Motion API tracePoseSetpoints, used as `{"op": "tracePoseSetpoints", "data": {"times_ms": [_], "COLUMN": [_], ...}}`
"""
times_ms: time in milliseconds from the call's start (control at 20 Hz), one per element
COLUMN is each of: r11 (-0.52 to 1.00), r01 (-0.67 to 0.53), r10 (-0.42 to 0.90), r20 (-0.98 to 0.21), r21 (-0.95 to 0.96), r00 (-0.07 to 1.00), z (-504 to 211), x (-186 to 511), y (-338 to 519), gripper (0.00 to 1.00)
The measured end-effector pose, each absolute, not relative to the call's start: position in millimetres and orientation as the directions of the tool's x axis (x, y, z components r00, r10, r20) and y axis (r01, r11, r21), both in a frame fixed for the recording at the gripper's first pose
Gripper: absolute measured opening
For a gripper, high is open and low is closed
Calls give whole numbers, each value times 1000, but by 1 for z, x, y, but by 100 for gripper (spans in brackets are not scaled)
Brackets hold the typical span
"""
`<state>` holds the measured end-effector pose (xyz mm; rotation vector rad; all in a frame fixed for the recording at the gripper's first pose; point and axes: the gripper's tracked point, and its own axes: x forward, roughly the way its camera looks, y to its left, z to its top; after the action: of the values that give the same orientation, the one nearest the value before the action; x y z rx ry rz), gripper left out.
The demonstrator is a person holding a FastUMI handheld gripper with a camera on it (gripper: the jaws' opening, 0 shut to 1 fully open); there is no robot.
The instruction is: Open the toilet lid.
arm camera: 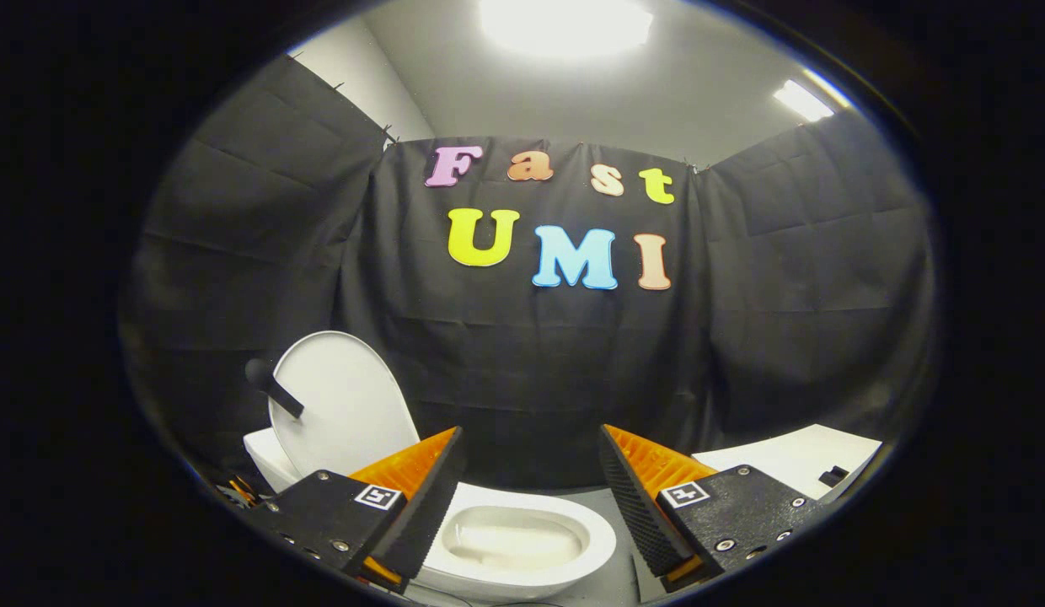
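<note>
1. Black cloth hangs on every side of the booth, under a grey ceiling with bright lights [565, 25]; from there we go near to far.
2. Nearest to us, the gripper [531, 489] has its two fingers spread wide apart, with nothing between them and no contact with anything.
3. Just beyond the fingers, at about 6 o'clock between them, sits the white toilet bowl [522, 548]. The bowl looks empty; we cannot tell whether there is water in it.
4. Farther off, at about 10 o'clock from the gripper, the toilet lid [345, 405] stands upright, its long axis near vertical and tilted slightly back. We judge the lid already open.
5. A dark handle [274, 388] sticks out from the lid's left edge; the left finger is the nearer one to it.
6. A white ledge [792, 459] lies off at 3 o'clock, well apart from the toilet.
</note>
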<state>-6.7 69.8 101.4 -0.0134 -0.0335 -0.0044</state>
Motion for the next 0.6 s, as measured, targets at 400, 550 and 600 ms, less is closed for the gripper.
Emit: {"op": "tracePoseSetpoints", "data": {"times_ms": [400, 550, 600], "r11": [998, 999, 998], "r01": [61, 44, 43], "r10": [-59, -42, -41], "r20": [59, 63, 58], "r21": [-25, -32, -48], "r00": [997, 997, 997], "z": [71, 60, 54], "x": [-18, -21, -21], "y": [34, 39, 39], "gripper": [95, 95, 95]}}
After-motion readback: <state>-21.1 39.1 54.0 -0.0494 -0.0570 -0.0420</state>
